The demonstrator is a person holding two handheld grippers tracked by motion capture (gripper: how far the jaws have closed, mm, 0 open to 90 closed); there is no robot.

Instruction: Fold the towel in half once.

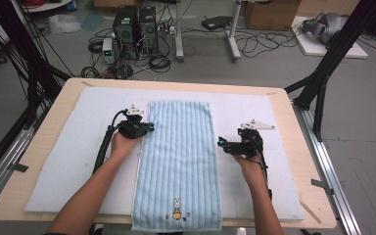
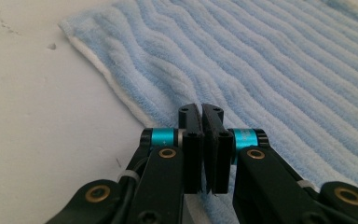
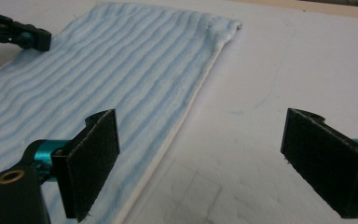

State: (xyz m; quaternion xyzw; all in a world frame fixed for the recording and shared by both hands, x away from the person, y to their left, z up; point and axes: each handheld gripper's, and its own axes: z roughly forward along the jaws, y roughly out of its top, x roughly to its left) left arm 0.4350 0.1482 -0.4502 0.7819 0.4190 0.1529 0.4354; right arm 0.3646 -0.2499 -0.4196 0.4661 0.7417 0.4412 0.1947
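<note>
Blue towel [image 1: 178, 161] edge between closed left hand-held gripper [image 2: 202, 122] jaws — right (open) beside it

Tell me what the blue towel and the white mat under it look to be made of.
Towel: likely cotton terry, soft and matte; looped pile in wavy ribs shows in the left gripper view, with a printed or stitched rabbit near one end.
Mat: probably foam or felt sheet, matte white, faintly scuffed; hard to tell which.

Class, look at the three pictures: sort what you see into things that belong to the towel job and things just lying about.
In the job:
- light blue striped terry towel
- left tongs, shut at its edge
- right tongs, open
- white padded mat

Lying about:
- black computer towers
- brown cardboard box
- floor cables
</note>
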